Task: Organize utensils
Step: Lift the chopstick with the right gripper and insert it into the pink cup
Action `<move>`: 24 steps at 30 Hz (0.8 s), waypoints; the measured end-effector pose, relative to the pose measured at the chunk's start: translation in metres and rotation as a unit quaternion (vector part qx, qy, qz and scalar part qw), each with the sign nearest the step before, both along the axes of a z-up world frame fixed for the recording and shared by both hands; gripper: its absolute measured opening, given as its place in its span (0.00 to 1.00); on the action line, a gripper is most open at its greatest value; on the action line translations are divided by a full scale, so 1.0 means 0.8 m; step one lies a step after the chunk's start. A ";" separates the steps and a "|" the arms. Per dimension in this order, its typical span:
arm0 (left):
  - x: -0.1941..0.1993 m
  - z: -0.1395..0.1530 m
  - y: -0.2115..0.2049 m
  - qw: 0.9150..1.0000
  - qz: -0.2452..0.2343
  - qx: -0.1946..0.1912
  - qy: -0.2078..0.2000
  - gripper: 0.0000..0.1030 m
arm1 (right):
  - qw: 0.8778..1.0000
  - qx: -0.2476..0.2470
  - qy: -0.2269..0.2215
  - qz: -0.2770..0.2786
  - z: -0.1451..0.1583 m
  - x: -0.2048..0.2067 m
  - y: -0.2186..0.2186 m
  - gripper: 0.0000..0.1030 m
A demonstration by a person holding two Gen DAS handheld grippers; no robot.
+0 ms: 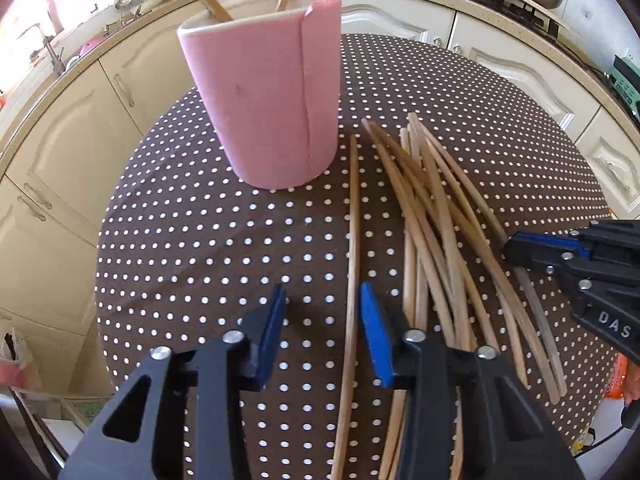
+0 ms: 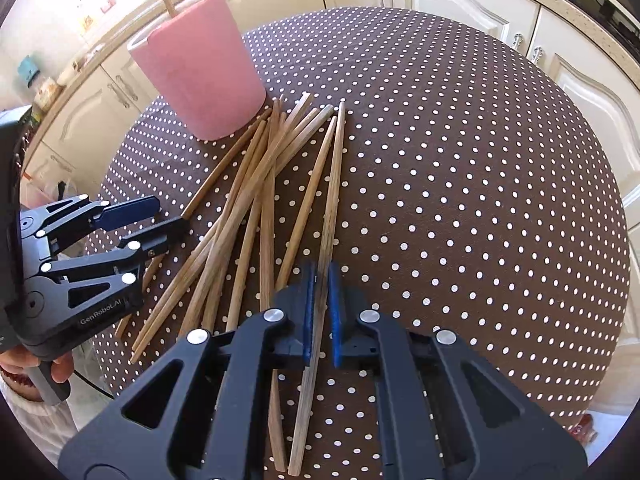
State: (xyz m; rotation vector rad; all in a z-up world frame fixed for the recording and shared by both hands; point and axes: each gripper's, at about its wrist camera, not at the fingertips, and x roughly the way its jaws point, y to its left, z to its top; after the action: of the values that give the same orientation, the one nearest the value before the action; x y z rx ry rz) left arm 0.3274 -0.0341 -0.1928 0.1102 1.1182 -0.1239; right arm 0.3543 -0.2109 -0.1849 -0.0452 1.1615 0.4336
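Right fingers (image 2: 320, 304) pinching 1 chopstick (image 2: 334, 184), 1 pink cup (image 2: 200, 76)

The chopsticks (image 2: 256, 204) are pale bare wood with visible grain, matt. The pink holder (image 1: 264, 104) wears a soft, matt sleeve (foam or felt, hard to tell) with a seam. A dotted brown cloth (image 2: 460, 180) covers the desk. The tongs (image 2: 319, 312) are matt black plastic with blue pads and shiny metal pins

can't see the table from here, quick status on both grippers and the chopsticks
Right gripper shut on one chopstick. Left gripper open around a single chopstick, not pinched. Pink holder upright, two sticks in. Nothing in the way.
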 end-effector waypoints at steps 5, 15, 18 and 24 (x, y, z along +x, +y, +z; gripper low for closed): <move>0.003 0.002 -0.009 1.000 -0.004 -0.002 0.001 0.06 | 1.000 -0.007 0.007 0.009 0.002 0.008 0.009 0.07; -0.018 0.017 -0.008 0.998 -0.013 -0.046 -0.037 0.05 | 1.000 0.006 -0.018 -0.010 0.010 -0.002 -0.001 0.06; -0.031 0.037 -0.011 0.996 -0.030 -0.059 -0.062 0.05 | 0.999 0.023 -0.033 -0.015 0.025 -0.009 -0.011 0.06; -0.064 0.081 -0.019 0.986 -0.066 -0.093 -0.125 0.05 | 0.993 0.080 -0.080 -0.026 0.066 -0.033 -0.031 0.06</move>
State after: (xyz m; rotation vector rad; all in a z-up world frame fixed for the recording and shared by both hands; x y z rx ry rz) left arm 0.2764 -0.0493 -0.1283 0.0311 0.8448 -0.3230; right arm 0.3276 -0.2360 -0.1321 0.0887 0.9653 0.4679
